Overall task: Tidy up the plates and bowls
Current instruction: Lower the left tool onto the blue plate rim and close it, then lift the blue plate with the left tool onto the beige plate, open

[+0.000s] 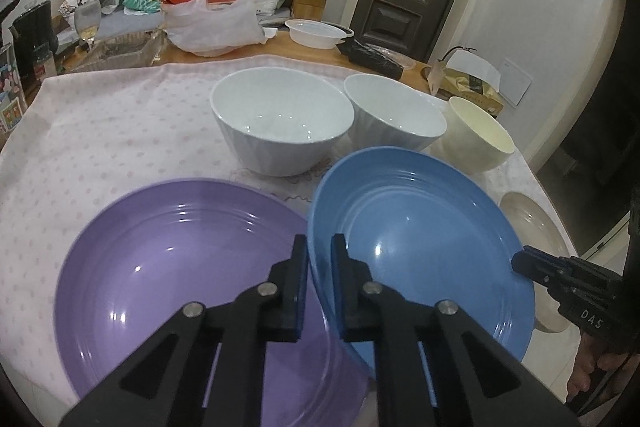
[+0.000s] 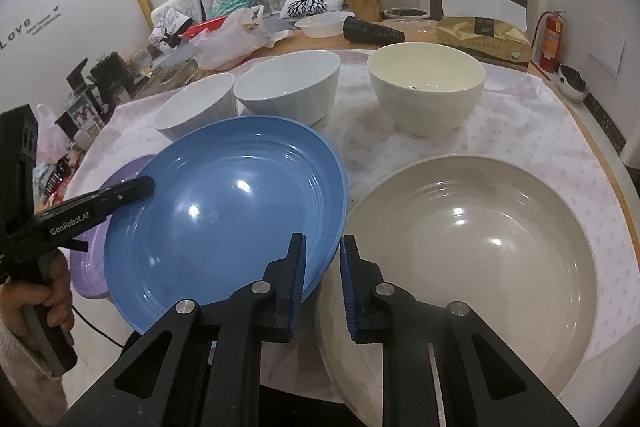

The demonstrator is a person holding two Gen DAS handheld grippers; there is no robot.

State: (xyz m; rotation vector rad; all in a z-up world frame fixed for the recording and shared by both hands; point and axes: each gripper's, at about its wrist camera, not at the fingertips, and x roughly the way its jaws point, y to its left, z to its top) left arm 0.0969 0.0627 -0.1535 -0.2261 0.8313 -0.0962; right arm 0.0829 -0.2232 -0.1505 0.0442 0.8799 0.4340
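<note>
Blue plate [image 1: 420, 247] sits tilted between purple plate [image 1: 180, 267] and beige plate [image 2: 480, 267], overlapping both. Left gripper [image 1: 320, 251] pinches its left rim, right gripper [image 2: 323, 251] its right rim: 2 opposed grips, neither hand nearer.

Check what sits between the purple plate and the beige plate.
The blue plate: its left edge overlaps the purple plate, and its right edge sits beside the beige plate. The right wrist view shows all three.
</note>
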